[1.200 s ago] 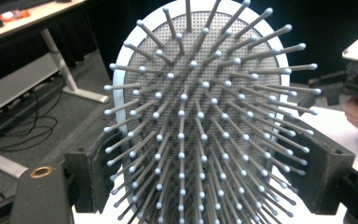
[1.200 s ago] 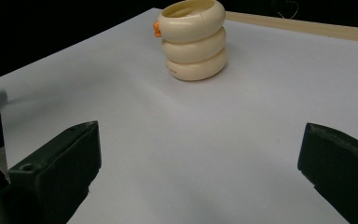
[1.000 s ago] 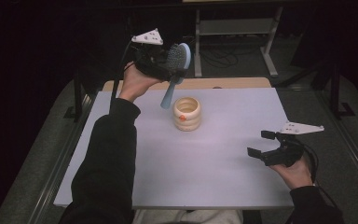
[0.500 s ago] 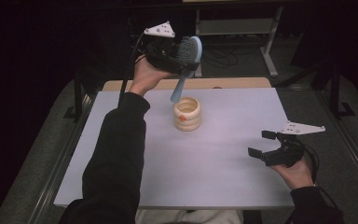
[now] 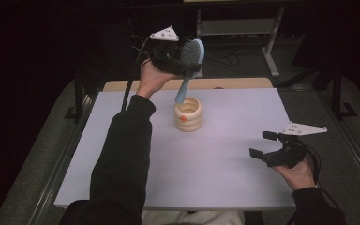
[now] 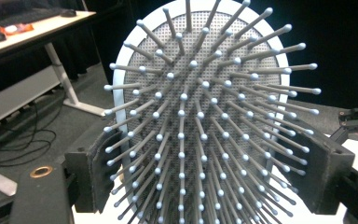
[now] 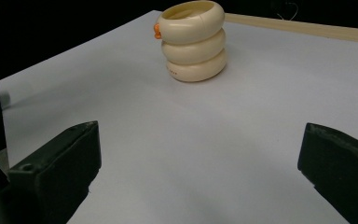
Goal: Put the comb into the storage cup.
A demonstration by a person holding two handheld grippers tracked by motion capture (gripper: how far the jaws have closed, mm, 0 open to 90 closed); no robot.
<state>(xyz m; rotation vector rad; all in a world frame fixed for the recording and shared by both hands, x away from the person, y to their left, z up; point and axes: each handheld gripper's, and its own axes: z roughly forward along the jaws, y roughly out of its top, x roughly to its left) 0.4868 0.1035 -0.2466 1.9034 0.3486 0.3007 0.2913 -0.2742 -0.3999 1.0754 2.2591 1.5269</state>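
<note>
A light blue hairbrush (image 5: 191, 63) is held high over the far side of the table, head up and handle pointing down toward a cream ribbed cup (image 5: 188, 114). My left gripper (image 5: 178, 58) is shut on the brush head; in the left gripper view the bristled face (image 6: 205, 116) sits between the two jaws. The cup (image 7: 193, 39) has a small orange mark on its side and stands upright on the white table top (image 5: 225, 154). My right gripper (image 5: 268, 146) rests low at the table's right side, open, with nothing between its fingers.
A wooden strip (image 5: 225, 83) runs along the table's far edge. Behind it stands a desk frame (image 5: 267, 51) with cables on the floor. The person's left sleeve (image 5: 122, 154) stretches across the table's left half.
The left gripper has carried the hairbrush up and to the right, so its handle now hangs just above the cup. The right gripper has stayed where it was.
</note>
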